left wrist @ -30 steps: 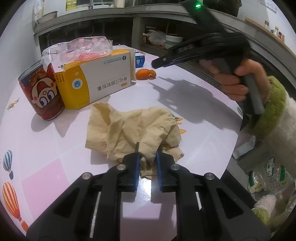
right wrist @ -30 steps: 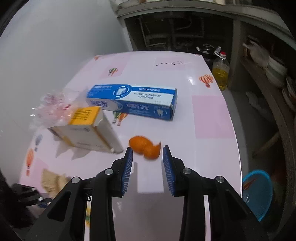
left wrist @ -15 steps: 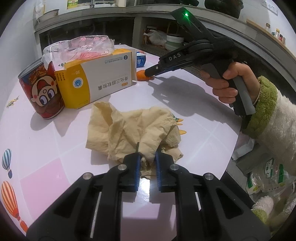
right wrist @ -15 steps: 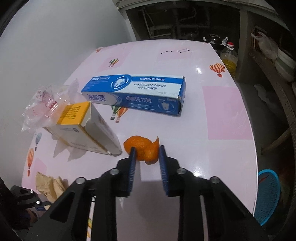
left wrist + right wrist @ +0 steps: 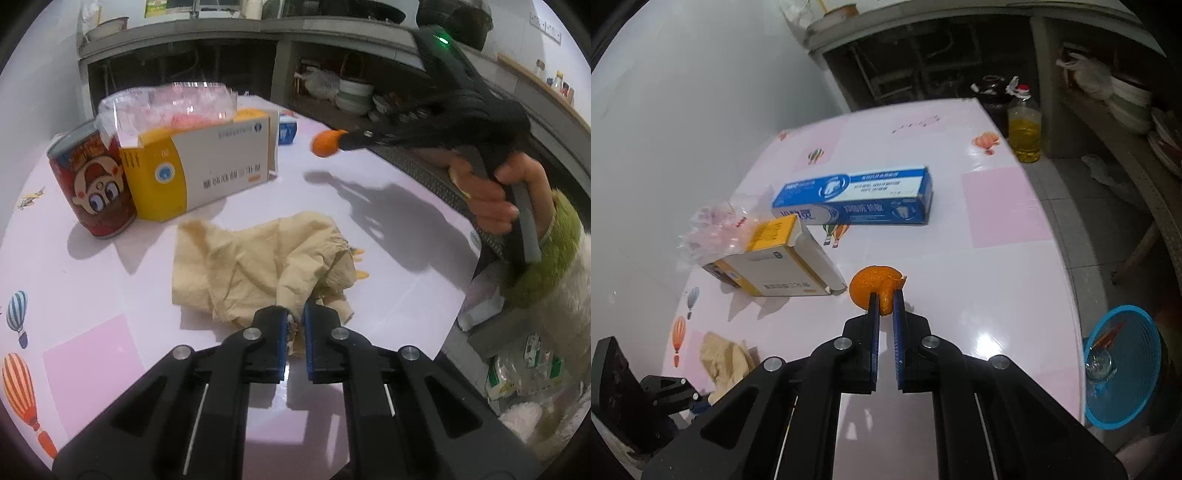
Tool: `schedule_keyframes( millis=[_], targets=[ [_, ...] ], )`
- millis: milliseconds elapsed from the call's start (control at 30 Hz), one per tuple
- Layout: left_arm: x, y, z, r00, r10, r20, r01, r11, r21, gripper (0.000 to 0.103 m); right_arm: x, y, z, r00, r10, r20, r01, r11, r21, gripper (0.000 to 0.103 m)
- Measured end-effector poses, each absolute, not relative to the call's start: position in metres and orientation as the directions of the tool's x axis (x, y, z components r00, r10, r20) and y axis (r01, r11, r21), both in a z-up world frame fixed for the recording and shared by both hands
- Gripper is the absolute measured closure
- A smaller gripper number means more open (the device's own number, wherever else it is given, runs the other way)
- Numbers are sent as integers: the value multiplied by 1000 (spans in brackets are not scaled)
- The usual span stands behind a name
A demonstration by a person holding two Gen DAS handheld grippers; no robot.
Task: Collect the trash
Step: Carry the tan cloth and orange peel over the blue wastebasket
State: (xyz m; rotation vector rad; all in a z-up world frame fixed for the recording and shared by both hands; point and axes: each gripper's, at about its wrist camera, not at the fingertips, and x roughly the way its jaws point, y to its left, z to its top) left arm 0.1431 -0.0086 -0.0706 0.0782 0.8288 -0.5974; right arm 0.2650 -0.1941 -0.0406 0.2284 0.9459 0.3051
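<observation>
Lifted orange peel (image 5: 875, 290) seemingly clears yellow box (image 5: 775, 262), right tool (image 5: 885, 301) clamped.

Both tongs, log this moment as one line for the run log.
left tongs: shut on crumpled tissue, on table | right tongs: shut on orange peel, lifted | blue basket: beside table

Orange peel (image 5: 877, 291) lifted off table; crumpled beige tissue (image 5: 266, 266) lying flat

Bright overhead light, hard shadows, tabletop (image 5: 997, 258) glare, fisheye-warped dark edges.
</observation>
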Motion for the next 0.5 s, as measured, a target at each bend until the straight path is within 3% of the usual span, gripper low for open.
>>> schedule_keyframes(
  millis=[200,500],
  targets=[
    [140,-11,-50,554,-492,-672,533,829,-167,98,223,-225,-12,632,332,-700,-91,929,358,96],
    [142,-61,-8,523,-613,-592,645,739,-196,98,134,-319,28,786,123,-606,142,918,371,96]
  ],
)
